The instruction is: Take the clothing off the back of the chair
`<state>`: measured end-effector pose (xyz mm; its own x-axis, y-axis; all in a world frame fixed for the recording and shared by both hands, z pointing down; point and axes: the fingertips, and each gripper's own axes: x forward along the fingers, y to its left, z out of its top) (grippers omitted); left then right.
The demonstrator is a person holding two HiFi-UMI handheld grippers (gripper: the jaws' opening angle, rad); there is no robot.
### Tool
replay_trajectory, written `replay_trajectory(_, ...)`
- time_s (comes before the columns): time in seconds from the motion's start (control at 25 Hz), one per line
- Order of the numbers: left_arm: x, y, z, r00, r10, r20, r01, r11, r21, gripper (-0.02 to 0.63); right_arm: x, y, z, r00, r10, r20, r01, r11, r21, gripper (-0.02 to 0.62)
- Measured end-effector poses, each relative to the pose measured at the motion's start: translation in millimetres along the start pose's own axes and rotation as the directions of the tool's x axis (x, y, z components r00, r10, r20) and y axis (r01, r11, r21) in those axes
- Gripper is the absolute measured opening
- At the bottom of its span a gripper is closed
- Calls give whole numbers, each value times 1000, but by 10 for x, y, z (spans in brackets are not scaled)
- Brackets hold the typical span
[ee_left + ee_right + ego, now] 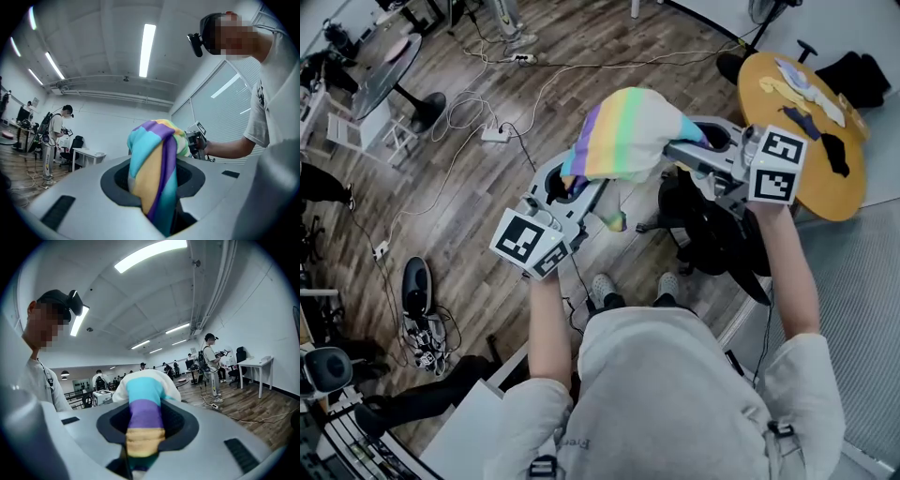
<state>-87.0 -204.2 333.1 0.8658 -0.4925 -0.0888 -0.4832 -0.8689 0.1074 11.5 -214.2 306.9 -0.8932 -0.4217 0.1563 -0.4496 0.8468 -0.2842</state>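
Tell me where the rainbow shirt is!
In the head view, the shirt is up in the middle, pinched between the left tool and the right tool, just left of the black chair.

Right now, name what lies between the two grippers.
The rainbow-striped garment, bunched, spans from the left gripper to the right gripper, each clamped on it; the head view shows it.

Banded in purple, turquoise, yellow and pale green beside plain white on the clothing point(623, 136). Matte grey on the left claw point(584, 185) and right claw point(677, 150), with black-and-white square markers on their cubes. Black for the chair point(712, 230), ochre yellow for the round desk point(820, 197), brown plank grain for the floor point(473, 216), pale grey for the person's shirt point(675, 394).
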Motion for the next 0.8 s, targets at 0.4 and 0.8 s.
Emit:
replay_trajectory(0.4,-747,545,-112,988,147,-53,-145,988,50,155,823,238,-301,997,-12,72,8,999,54,135)
replay_trajectory(0.8,-1191,775,-632,940,307,-147,-310,951,8,154,1242,278,-936,992,-104,77,95,989,112,133)
